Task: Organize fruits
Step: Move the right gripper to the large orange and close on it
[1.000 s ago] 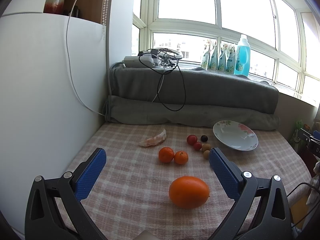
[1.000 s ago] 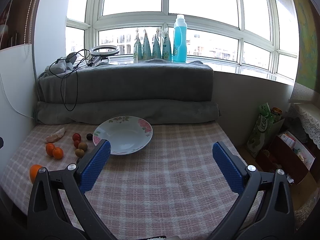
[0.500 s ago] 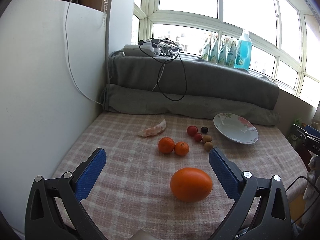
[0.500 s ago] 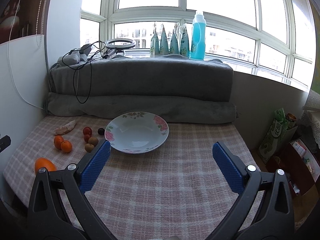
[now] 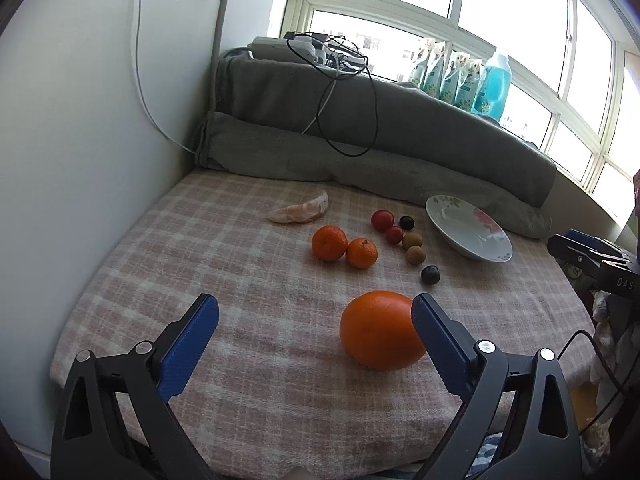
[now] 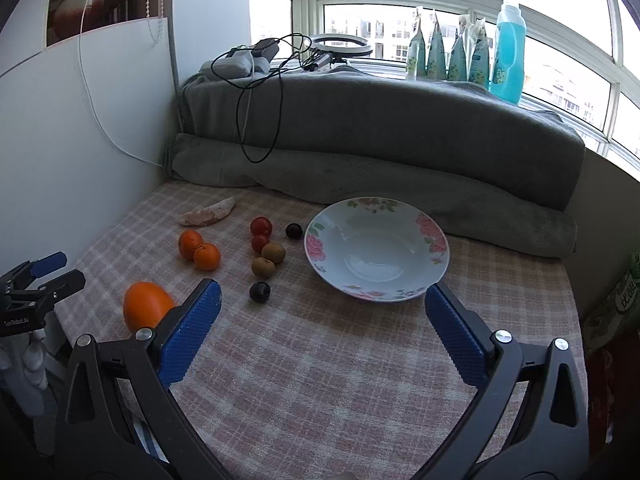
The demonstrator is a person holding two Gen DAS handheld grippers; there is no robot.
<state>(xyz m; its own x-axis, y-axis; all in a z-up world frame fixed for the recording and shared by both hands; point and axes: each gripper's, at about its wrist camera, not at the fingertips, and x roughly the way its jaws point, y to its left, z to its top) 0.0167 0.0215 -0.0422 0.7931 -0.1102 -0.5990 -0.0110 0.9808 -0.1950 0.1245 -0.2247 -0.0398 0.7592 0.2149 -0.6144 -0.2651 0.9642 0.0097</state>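
Observation:
A large orange point(image 5: 380, 330) lies on the checked cloth point(image 5: 248, 280) close to my open, empty left gripper point(image 5: 316, 322), beside its right finger; it also shows in the right wrist view point(image 6: 146, 306). Beyond lie two tangerines point(image 5: 344, 246), two cherry tomatoes point(image 5: 386, 226), two brown fruits point(image 5: 413, 247), two dark fruits point(image 5: 430, 274) and a peeled citrus segment point(image 5: 300, 212). An empty flowered plate point(image 6: 376, 254) sits ahead of my open, empty right gripper point(image 6: 320, 312), which hovers above the cloth.
A white wall panel point(image 5: 80, 140) bounds the left side. Rolled grey blankets point(image 6: 380, 160) with cables and a power strip point(image 5: 320, 50) line the back. Bottles point(image 6: 508, 52) stand on the windowsill. The table drops off at the right, with bags point(image 6: 612, 308) below.
Both grippers moved down and forward toward the table. The left gripper has come close to the large orange; the right gripper has turned left so the plate and fruits are nearer.

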